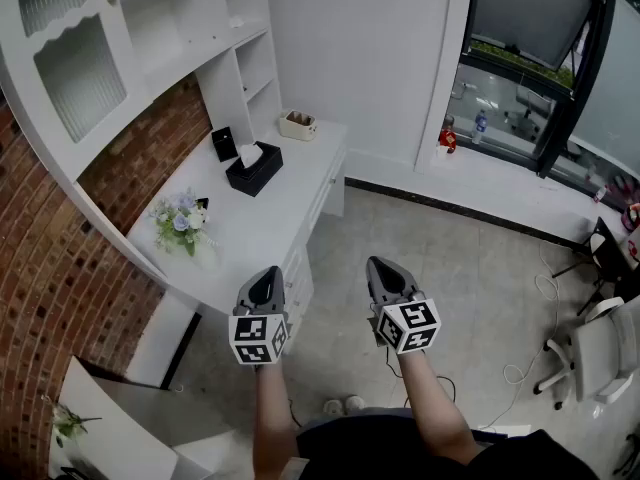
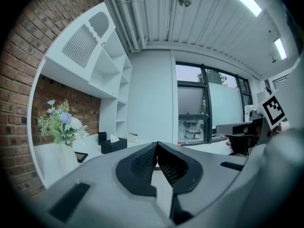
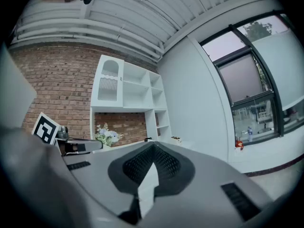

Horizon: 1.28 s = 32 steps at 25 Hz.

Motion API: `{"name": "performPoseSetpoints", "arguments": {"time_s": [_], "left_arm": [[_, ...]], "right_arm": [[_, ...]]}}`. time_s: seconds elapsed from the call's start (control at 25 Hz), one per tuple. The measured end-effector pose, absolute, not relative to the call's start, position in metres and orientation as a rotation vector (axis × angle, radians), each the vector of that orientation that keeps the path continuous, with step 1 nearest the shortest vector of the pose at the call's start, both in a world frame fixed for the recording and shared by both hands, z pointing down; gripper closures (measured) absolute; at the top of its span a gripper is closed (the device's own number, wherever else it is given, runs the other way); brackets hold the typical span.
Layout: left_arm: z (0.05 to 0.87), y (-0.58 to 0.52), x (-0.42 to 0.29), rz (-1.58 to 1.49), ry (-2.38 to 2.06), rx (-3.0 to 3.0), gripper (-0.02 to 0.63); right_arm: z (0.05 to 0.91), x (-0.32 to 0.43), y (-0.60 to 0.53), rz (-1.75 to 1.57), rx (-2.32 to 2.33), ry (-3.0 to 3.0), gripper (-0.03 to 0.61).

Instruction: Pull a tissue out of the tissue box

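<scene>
The person holds both grippers out in front of the body, side by side and roughly level, with bare forearms showing behind the marker cubes. The left gripper [image 1: 264, 280] has its jaws closed, the dark ribbed pads meeting at the tip with nothing between them, as the left gripper view [image 2: 156, 145] shows. The right gripper [image 1: 380, 271] is likewise closed and empty, its pads coming together at a point in its own view [image 3: 152, 145].

The tissue box [image 1: 254, 169] is black and sits towards the far end of the white desk [image 1: 262, 236], just in front of the open shelves [image 1: 252, 60]. A white tissue [image 1: 250, 153] sticks up from the slot in its top. The box is well apart from both grippers, and neither touches it. In the left gripper view it appears small, beyond the jaws and to their left [image 2: 113, 145].

A bunch of pale flowers [image 1: 182, 220] stands on the desk by the brick wall [image 1: 140, 153], between the box and the grippers. A small black item [image 1: 224, 143] sits just beside the box, and a beige basket [image 1: 298, 125] lies further along, near the white wall. A white chair [image 1: 600, 353] stands on the floor at the right
</scene>
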<state>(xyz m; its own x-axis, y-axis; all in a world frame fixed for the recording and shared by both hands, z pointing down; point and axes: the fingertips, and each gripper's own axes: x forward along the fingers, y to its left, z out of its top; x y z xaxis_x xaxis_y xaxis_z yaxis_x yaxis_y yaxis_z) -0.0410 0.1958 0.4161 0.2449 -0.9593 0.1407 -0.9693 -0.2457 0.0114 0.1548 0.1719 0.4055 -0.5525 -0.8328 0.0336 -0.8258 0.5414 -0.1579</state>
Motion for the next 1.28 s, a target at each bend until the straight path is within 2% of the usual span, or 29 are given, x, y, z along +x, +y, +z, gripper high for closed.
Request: {"name": "performPoseSetpoints", "arguments": {"time_s": [1.08,1.12,1.2,1.28], "left_arm": [[0.449,0.208,-0.027,0.153,-1.735,2.404,0.603],[0.451,0.209,-0.028,0.146,-1.730,2.398,0.591],[0.457,0.210,-0.030,0.143,-1.724,2.383,0.502],[0.461,0.211,-0.032,0.136,-1.719,2.374,0.474]], "right_arm": [[0.423,0.153,0.176,-0.279,-1.471,2.726,0.580],[0.424,0.152,0.177,-0.269,-1.473,2.735,0.580],[0.427,0.151,0.177,-0.254,-1.478,2.757,0.580],[0.431,0.150,0.178,-0.244,-1.479,2.778,0.580]]}}
